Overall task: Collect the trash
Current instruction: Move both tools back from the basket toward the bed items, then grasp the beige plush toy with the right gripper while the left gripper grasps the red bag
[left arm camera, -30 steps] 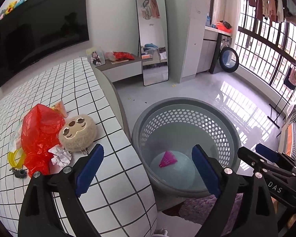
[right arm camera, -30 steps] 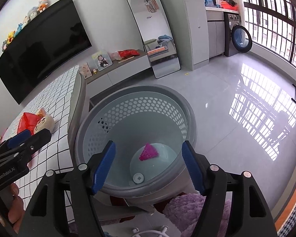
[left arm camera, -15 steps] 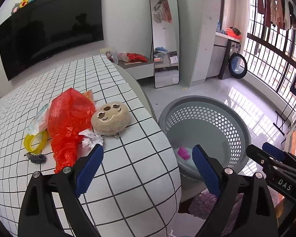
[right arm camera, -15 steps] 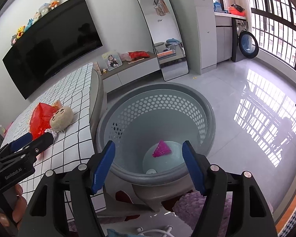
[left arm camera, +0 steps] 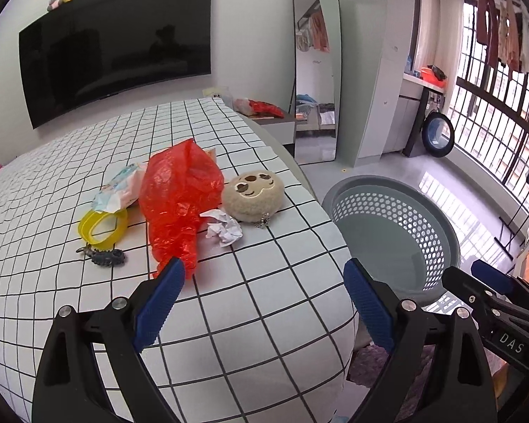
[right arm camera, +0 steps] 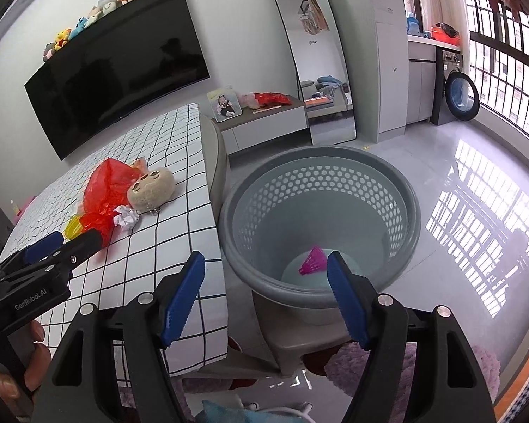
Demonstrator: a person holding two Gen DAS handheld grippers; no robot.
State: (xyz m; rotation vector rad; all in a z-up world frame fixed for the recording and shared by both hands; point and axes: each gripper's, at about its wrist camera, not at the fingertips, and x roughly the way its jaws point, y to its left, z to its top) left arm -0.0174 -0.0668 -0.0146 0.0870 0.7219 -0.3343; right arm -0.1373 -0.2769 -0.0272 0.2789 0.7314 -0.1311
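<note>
Both empty, spread claws are swinging away from the grey basket (right arm camera: 319,218), the left claw (left arm camera: 261,303) now facing the crumpled paper (left arm camera: 224,227) and red bag (left arm camera: 180,194) near the bed's (left arm camera: 264,317) edge, the next trash.

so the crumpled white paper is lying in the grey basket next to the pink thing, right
No. The crumpled white paper lies on the checked bed cover, beside the red plastic bag. Only the pink thing is in the grey basket, as the right wrist view shows.

I get bright daylight through the barred windows (right arm camera: 504,81), hard glare patches on the glossy floor (right arm camera: 472,218), sharp focus, and heavy fisheye bending with dark corners.
</note>
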